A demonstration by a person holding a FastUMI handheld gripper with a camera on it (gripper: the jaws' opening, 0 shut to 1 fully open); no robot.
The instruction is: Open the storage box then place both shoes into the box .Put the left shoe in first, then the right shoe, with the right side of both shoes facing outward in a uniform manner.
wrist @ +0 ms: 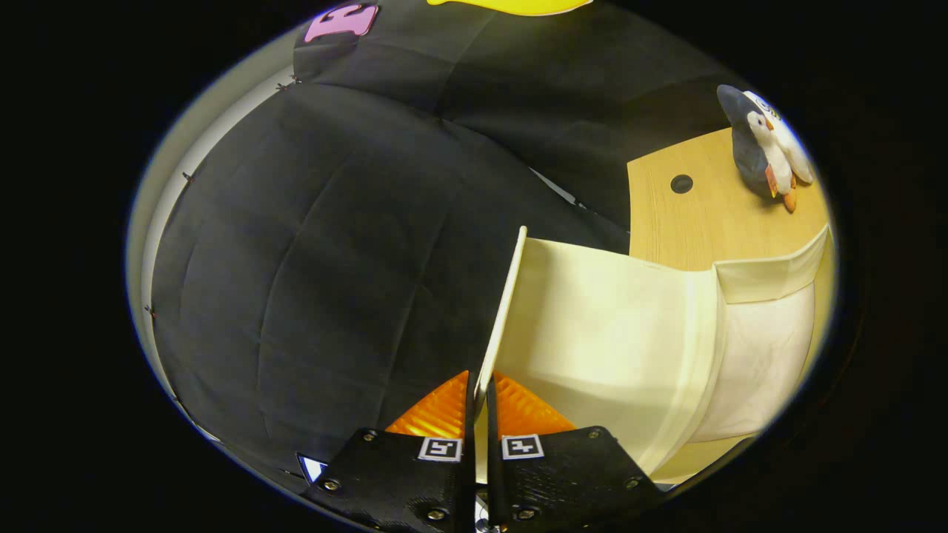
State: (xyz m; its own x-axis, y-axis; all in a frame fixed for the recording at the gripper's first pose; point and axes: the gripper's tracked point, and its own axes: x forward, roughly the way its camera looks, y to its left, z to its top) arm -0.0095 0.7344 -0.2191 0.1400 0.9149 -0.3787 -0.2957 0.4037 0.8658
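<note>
— While the storage box (615,333) is seen from close up, how much of it can be made out?

— Only part. A cream, thin-walled box is seen on the tabletop (689,222), with its lid (503,311) raised edge-on straight ahead of the fingers. One inner wall and a paler panel beyond it are visible; the box's far side is cut off, and its floor is hidden.

— And the hand-held gripper (480,403)?

— Its fingers are pressed nearly together, and the lid's thin lower edge is pinched between them. The contact itself is partly hidden by the finger bodies.

— Are the shoes anywhere?

— None can be pointed to.

— What else is shown?

— A light wooden tabletop with a round cable hole (681,183) is seen beyond the box. A plush penguin (763,148) is placed near its far edge, well apart from the box. Creased black cloth (333,259) is hung as the booth's wall behind the lid, and a pale strip of wall (159,222) is glimpsed past it.
</note>
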